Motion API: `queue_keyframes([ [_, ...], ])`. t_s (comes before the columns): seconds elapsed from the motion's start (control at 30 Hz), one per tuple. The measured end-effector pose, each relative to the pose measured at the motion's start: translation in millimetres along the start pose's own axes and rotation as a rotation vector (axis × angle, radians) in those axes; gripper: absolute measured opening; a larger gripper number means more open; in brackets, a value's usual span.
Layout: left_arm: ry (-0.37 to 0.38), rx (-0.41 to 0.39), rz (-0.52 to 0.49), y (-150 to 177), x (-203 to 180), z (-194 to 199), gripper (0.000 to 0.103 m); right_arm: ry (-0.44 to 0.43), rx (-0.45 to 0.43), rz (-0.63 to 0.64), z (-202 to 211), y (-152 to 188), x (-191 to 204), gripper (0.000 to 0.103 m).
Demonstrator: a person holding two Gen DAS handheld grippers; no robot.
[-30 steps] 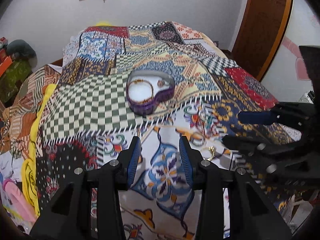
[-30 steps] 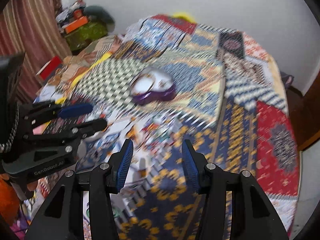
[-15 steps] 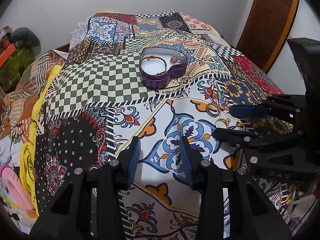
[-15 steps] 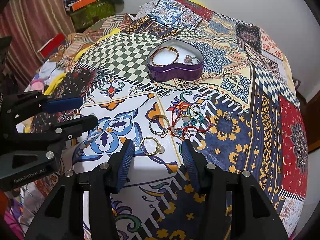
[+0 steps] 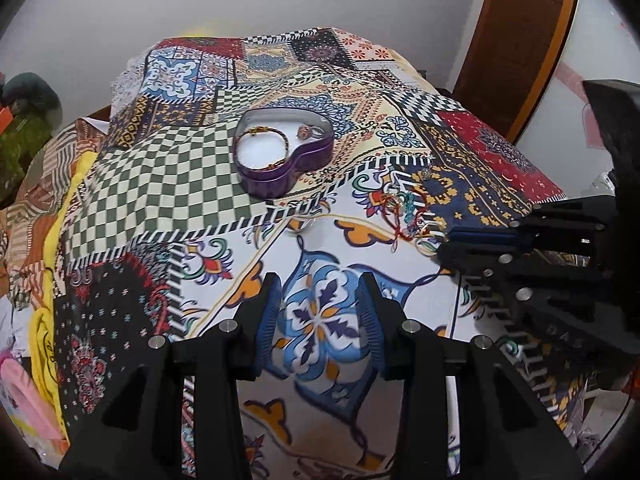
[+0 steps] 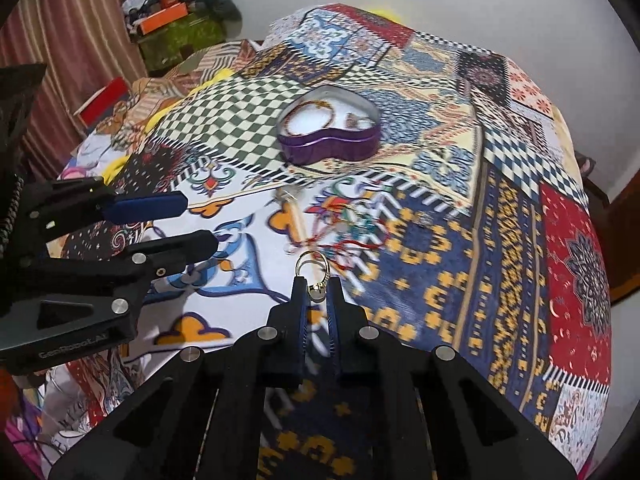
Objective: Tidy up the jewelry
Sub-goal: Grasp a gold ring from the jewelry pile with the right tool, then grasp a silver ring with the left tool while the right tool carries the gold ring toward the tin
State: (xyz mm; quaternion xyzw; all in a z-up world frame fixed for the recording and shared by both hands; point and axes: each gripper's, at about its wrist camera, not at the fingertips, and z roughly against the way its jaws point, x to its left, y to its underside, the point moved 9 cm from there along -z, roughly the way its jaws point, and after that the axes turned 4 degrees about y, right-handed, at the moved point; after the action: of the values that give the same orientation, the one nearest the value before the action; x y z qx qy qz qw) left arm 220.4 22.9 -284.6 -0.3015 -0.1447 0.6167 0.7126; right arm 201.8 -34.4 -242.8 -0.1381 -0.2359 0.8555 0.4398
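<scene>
Patchwork bedspread, draped over a bed against a pale wall, is seen from both wrist cameras. At its middle a purple heart-shaped tin is set open, a beaded bracelet and a ring laid inside. Nearer the cameras than the tin, a tangle of red-corded jewelry is spread on the cloth. Nearer again, the right gripper has just been closed, and a gold ring is pinched between its pads. Left of it, the left gripper is held partly open over the cloth, nothing between its fingers.
</scene>
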Motion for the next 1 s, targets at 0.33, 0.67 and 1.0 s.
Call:
queue_keyframes([
  [0.33,-0.049,-0.033,0.088,-16,38,-8,0.039,0.024,-0.052,-0.113,18,-5,-46,0.008],
  [0.67,-0.093,0.008,0.155,-25,91,-34,0.039,0.047,-0.117,-0.179,24,-32,-83,0.008],
  [1.0,-0.117,0.024,0.106,-42,92,-76,0.031,0.037,-0.114,-0.175,10,-41,-88,0.008],
])
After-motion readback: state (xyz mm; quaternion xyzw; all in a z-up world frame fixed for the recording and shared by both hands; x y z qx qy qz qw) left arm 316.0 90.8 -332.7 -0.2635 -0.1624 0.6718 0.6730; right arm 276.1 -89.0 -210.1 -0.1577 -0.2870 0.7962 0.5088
